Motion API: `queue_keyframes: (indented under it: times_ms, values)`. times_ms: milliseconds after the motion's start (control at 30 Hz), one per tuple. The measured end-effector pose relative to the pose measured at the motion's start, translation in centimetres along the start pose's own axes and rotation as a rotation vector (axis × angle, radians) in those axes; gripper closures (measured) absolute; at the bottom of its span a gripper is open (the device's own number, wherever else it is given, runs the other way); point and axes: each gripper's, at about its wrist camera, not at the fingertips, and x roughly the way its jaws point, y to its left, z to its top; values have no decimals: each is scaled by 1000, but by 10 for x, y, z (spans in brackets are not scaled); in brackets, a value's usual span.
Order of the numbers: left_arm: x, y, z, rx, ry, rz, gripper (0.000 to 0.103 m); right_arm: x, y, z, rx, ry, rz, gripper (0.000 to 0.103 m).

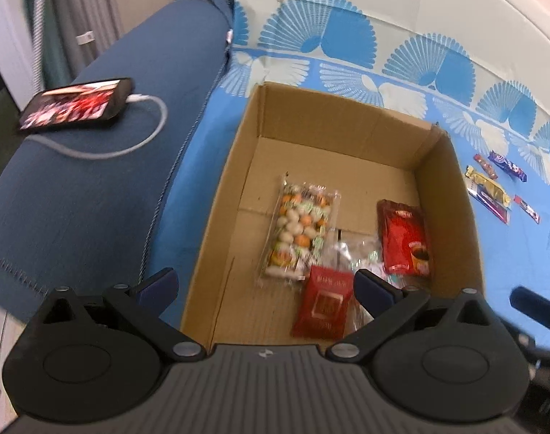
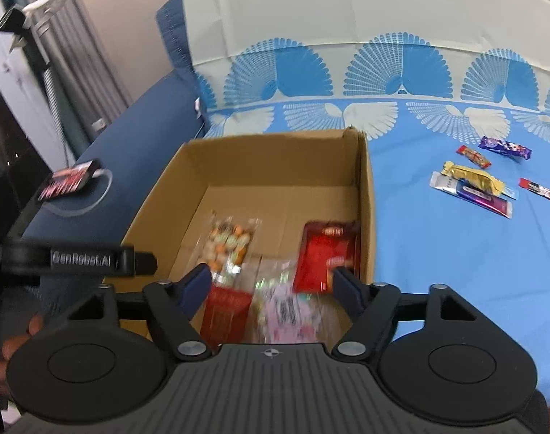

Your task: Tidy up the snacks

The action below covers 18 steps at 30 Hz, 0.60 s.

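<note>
Both my left gripper [image 1: 264,285] and right gripper [image 2: 271,282] hang released over the cardboard box [image 1: 445,195], packets inside, the loose candy bars [image 2: 474,181] far right on the bedsheet [image 2: 438,271] awaiting collection.

Open cardboard box [image 1: 445,195] on blue sheet, four snack packets [image 1: 300,231] flat inside; five bars [image 2: 470,181] loose beside.

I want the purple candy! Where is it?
The purple candy lies on the blue sheet, right of the box in both views, farthest back among the loose snacks, beside a small red bar.
</note>
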Motion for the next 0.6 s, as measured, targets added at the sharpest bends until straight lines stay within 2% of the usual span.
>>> queue_keyframes:
  times_ms: [133,600]
  values:
    - [-21,4,-17,2,-12,-5,0,-25,13,-16,-40,-11,-15,12]
    - [-81,-4,-63,60,-116,13,0,-88,26,-46,-38,-128,-43,8]
